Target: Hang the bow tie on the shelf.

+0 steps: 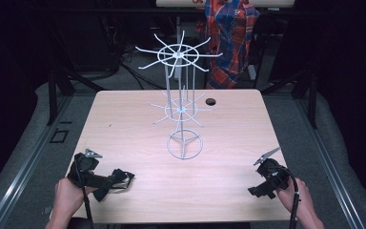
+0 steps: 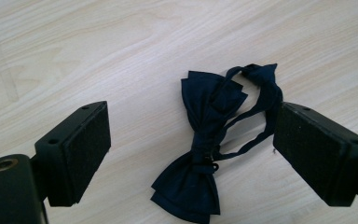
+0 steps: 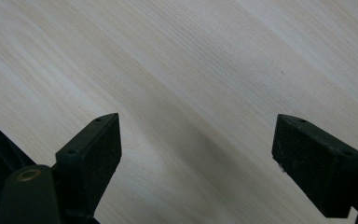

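Note:
A dark navy bow tie (image 2: 205,140) with its thin strap looped to one side lies flat on the light wooden table (image 2: 74,56). My left gripper (image 2: 193,140) is open, its two black pads standing either side of the tie without touching it. From above, the tie (image 1: 124,177) sits near the table's front left, at the tip of my left gripper (image 1: 108,183). At the front right my right gripper (image 1: 256,191) rests low over bare wood. In its own view the right gripper (image 3: 198,154) is open with nothing between the jaws.
A white wire rack (image 1: 180,55) with two tiers of spoke hooks rises from a ring base (image 1: 185,145) at the table's middle. A round hole (image 1: 210,101) lies behind it. A plaid cloth (image 1: 228,38) hangs beyond the far edge.

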